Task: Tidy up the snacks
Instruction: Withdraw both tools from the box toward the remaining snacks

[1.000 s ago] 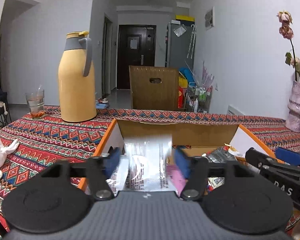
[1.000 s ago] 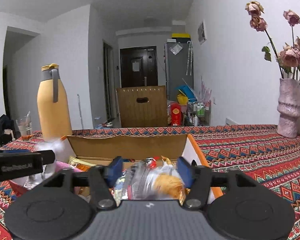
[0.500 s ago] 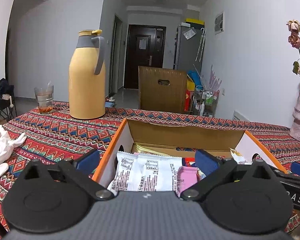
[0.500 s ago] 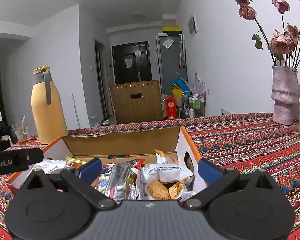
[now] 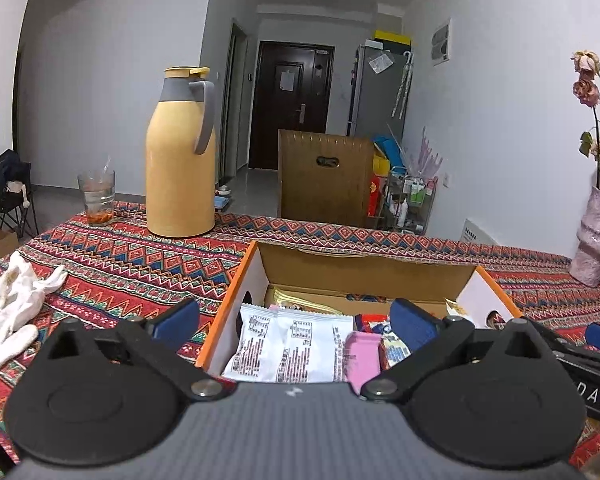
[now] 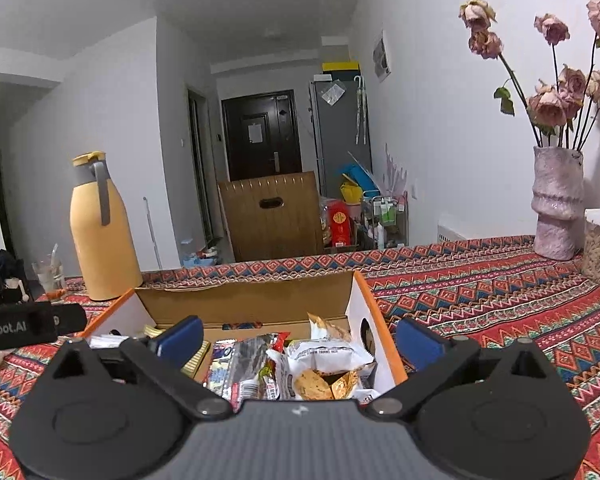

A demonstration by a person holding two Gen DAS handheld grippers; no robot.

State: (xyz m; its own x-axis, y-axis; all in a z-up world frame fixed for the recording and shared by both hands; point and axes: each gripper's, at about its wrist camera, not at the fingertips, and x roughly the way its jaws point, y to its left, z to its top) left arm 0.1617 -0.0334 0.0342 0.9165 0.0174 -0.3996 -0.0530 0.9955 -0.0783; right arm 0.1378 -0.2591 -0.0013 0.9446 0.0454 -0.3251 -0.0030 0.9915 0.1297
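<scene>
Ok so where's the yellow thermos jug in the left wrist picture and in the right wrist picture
Left wrist: the yellow thermos jug stands left of centre on the patterned cloth, beyond the snack box's left wall.
Right wrist: the yellow thermos jug stands at the far left, behind the snack box's left corner.
Shared landmark: the dark door down the hallway.
</scene>
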